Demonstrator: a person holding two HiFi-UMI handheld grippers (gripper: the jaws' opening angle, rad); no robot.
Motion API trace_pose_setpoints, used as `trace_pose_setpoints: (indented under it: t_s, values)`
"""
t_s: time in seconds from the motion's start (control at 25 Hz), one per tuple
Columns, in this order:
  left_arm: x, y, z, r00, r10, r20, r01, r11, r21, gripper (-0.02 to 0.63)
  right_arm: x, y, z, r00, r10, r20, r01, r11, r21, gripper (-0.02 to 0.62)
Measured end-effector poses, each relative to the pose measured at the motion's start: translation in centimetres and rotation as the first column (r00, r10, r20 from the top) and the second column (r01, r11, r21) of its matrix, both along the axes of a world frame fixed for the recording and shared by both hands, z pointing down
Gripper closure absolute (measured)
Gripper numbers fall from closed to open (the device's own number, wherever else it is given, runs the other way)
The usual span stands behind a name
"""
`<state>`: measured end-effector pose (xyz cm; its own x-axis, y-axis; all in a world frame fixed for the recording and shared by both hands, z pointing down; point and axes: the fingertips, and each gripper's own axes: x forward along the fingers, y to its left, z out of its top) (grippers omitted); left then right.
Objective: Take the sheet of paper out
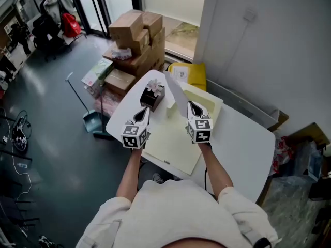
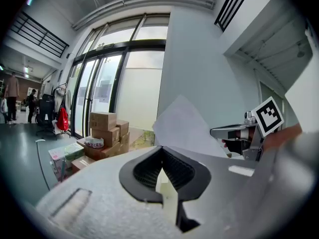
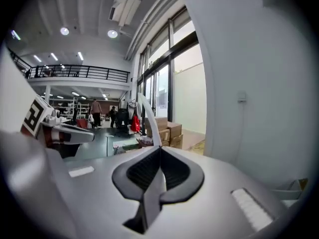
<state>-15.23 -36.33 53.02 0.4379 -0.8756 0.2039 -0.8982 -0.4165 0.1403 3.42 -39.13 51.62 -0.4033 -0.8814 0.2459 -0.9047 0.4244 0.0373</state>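
Showing two grippers over one table: right gripper clamped on one white sheet, which stands on edge above the one yellow folder, long axis pointing away from the person; left gripper closed on the folder's edge.

Left tongs and right tongs side by side, near level, both clamped shut.
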Motion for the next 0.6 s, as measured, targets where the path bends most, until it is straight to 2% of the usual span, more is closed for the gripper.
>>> trace_pose_setpoints:
  t_s: [0.24,0.6]
  values:
    - [-1.9,0.4,-0.8,0.999,-0.038,0.013,0.038,0.999,0.013,0.606,-1.3,0.1,-0.1,0.998,-0.025,0.050,0.025,1.000,0.005,0.591]
    - [-5.5,0.9,-1.4,0.993,-0.114,0.018,0.114,0.993,0.020,0.606,-4.5,-0.3,-0.3,0.994,-0.088,0.058,0.087,0.996,0.015,0.591]
